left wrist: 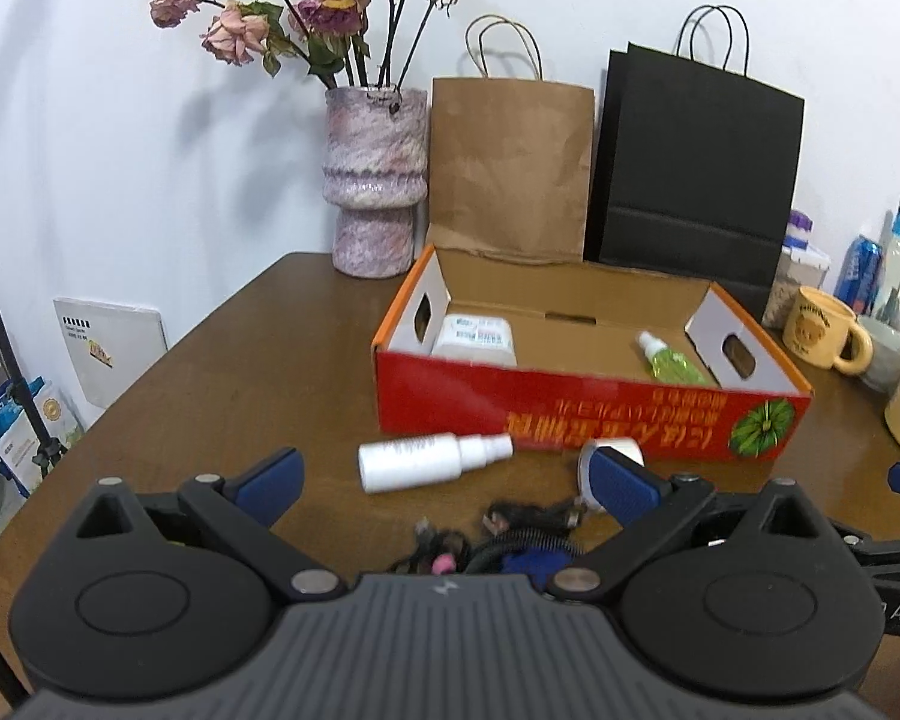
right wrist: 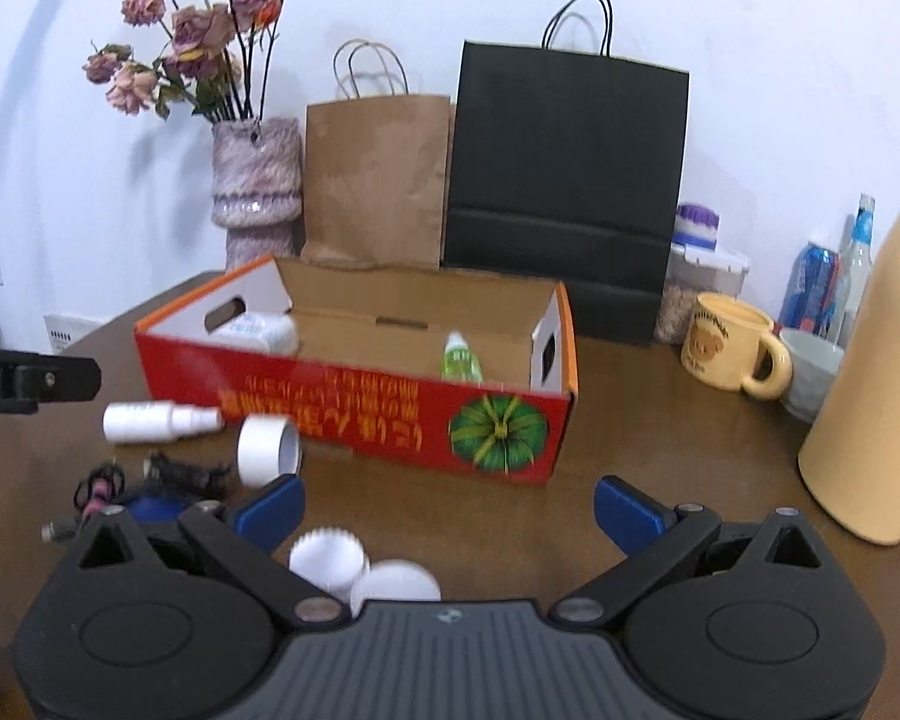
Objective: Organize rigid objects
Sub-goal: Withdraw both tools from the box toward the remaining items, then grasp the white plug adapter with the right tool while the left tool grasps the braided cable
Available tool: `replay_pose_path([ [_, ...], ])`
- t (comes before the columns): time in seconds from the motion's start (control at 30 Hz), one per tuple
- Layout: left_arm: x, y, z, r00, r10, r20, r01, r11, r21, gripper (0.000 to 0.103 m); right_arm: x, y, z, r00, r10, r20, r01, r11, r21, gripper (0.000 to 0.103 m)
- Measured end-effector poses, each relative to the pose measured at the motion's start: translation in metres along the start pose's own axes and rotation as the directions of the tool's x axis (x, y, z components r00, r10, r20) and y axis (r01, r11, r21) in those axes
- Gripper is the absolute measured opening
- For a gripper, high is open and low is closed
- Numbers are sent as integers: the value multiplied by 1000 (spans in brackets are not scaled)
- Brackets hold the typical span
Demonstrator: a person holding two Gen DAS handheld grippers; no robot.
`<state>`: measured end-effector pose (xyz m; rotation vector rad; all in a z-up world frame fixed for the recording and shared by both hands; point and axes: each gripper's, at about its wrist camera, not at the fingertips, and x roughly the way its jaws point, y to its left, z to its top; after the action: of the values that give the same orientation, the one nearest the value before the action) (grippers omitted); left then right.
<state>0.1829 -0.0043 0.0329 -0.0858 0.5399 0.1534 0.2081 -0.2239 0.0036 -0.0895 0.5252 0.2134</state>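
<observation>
A red cardboard box [left wrist: 570, 408] [right wrist: 354, 402] stands open on the brown table; it holds a white jar [left wrist: 477, 339] [right wrist: 258, 330] and a small green bottle [left wrist: 672, 360] [right wrist: 461, 357]. A white spray bottle [left wrist: 426, 461] [right wrist: 156, 421] lies in front of the box. A white tape roll [right wrist: 267, 450] [left wrist: 621, 450] lies beside it. My left gripper [left wrist: 450, 480] is open and empty just before the spray bottle. My right gripper [right wrist: 450, 510] is open and empty, with two white caps [right wrist: 330, 561] below its left finger.
A tangle of black cords and hair ties [left wrist: 498, 531] [right wrist: 150, 480] lies at the near edge. A vase of dried roses [left wrist: 375, 180], a brown bag [left wrist: 510, 162] and a black bag [left wrist: 696, 168] stand behind the box. A yellow mug [right wrist: 729, 342], bowl, cans and a tan flask [right wrist: 870, 396] are at right.
</observation>
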Motion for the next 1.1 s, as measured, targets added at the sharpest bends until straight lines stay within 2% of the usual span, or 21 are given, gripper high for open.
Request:
replay_pose_path([
  [0.53,-3,11,-47,998,-8,-56,10,999,45,103,-7,-6,-47,996,-2,-89,4,1000,24,103],
  [1.0,0,12,-57,997,-40,-67,43,998,48,103,8,-3,-57,991,-19,-134,24,999,36,103],
  [1.1,2,13,-58,996,-42,-74,45,998,45,103,9,-4,-57,991,-22,-134,27,999,39,99],
])
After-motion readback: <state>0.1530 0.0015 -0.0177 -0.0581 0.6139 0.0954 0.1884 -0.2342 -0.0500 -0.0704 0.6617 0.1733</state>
